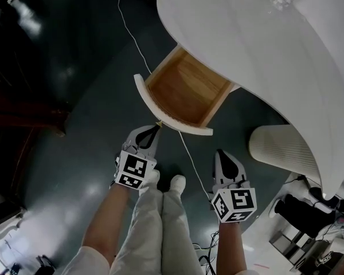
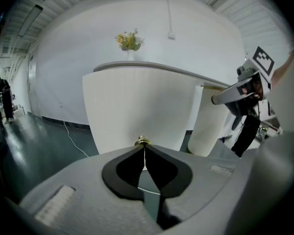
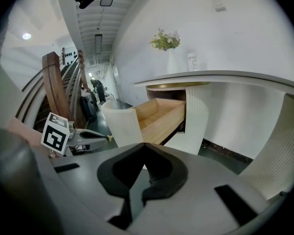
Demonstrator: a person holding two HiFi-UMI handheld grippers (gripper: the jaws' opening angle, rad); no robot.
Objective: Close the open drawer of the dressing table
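**Left gripper view: my claw on the knob**

My left gripper was clamped on the small brass knob at the middle of the drawer's curved white front. The drawer stood well out of the dressing table — its wooden inside showing. My right gripper hung near the drawer, jaws together and empty.

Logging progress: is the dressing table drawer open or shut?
Open. The drawer sticks out from under the tabletop, bare wooden inside showing; left hand-held gripper shut, tips at its knob.
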